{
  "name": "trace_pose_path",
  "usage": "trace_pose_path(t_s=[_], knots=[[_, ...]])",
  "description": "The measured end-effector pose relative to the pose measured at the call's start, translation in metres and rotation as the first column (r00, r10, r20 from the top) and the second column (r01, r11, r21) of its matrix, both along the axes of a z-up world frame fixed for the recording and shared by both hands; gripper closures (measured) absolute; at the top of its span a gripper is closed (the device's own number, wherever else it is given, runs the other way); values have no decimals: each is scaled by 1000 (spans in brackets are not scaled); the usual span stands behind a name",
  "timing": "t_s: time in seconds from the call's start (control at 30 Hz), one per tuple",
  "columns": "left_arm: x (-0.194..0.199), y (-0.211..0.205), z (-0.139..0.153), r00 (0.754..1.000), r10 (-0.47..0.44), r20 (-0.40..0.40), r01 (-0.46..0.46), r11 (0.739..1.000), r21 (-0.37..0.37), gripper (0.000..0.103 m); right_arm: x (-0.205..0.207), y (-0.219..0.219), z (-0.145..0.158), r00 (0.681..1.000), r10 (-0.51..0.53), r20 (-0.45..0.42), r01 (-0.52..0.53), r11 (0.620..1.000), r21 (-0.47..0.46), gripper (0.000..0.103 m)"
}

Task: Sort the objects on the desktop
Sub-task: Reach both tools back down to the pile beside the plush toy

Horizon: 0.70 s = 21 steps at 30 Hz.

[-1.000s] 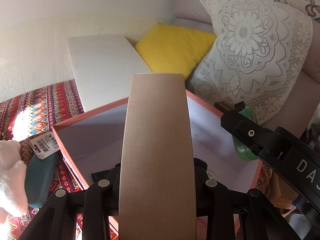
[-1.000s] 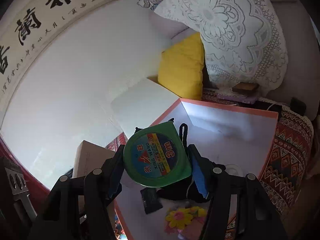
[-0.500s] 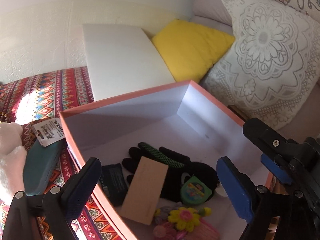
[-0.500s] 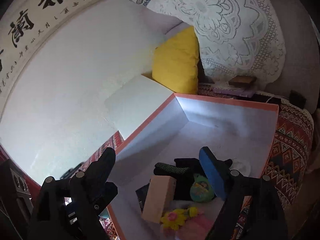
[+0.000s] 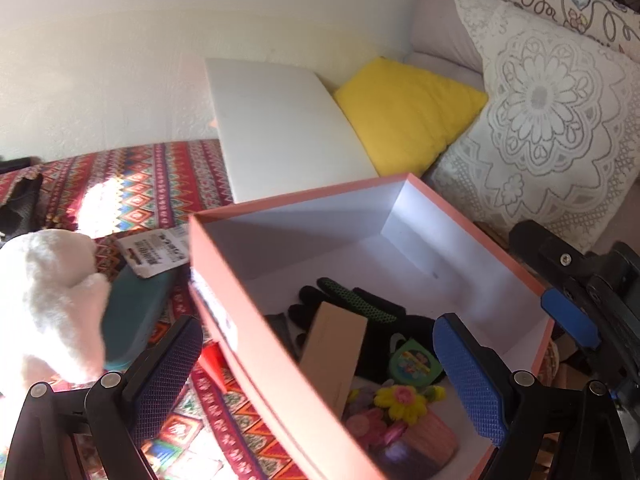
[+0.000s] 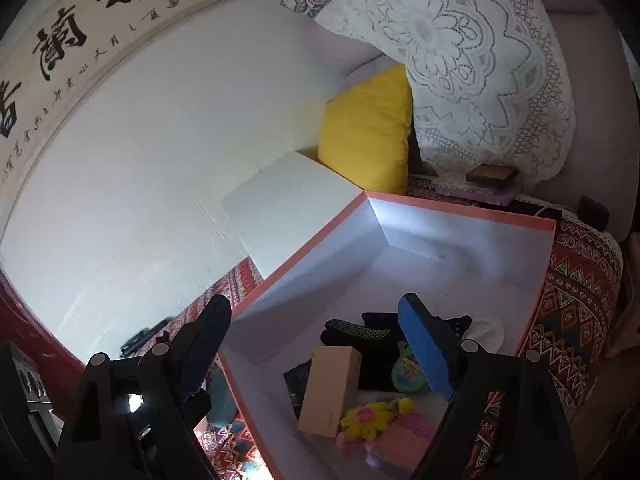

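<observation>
Both grippers hang spread wide and empty over the pink box (image 5: 256, 344): the left gripper (image 5: 320, 364) straddles its near wall, the right gripper (image 6: 320, 344) its left wall. Inside the box a brown carton (image 5: 334, 354) leans on a black glove (image 5: 360, 308), just beside a green tape measure (image 5: 414, 364) and a yellow flower (image 5: 400, 400). A white plush toy (image 5: 48, 300) sits on the patterned cloth (image 5: 132, 188) outside.

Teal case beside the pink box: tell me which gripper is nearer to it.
Left. The left gripper straddles the box's near wall, one finger just by the teal case. The right gripper hangs at the box's far side.
</observation>
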State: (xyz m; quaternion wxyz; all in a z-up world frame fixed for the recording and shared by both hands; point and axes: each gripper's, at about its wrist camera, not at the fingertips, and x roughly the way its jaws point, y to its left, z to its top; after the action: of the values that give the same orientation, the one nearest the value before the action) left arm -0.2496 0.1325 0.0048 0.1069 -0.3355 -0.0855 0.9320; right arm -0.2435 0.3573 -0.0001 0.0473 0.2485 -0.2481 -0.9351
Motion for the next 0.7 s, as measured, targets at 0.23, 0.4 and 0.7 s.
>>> trace_pose_path(t_s=[0.23, 0.4, 0.7], knots=[[56, -65, 10, 996, 80, -32, -81, 996, -34, 6, 23, -61, 19, 989, 144, -36, -141, 987, 76, 15], [102, -133, 4, 986, 164, -26, -166, 983, -77, 4, 38, -122, 14, 956, 294, -19, -289, 949, 129, 11], [161, -303, -53, 957, 283, 58, -269, 946, -183, 3, 52, -238, -92, 803, 531, 270, -591, 771, 239, 12]])
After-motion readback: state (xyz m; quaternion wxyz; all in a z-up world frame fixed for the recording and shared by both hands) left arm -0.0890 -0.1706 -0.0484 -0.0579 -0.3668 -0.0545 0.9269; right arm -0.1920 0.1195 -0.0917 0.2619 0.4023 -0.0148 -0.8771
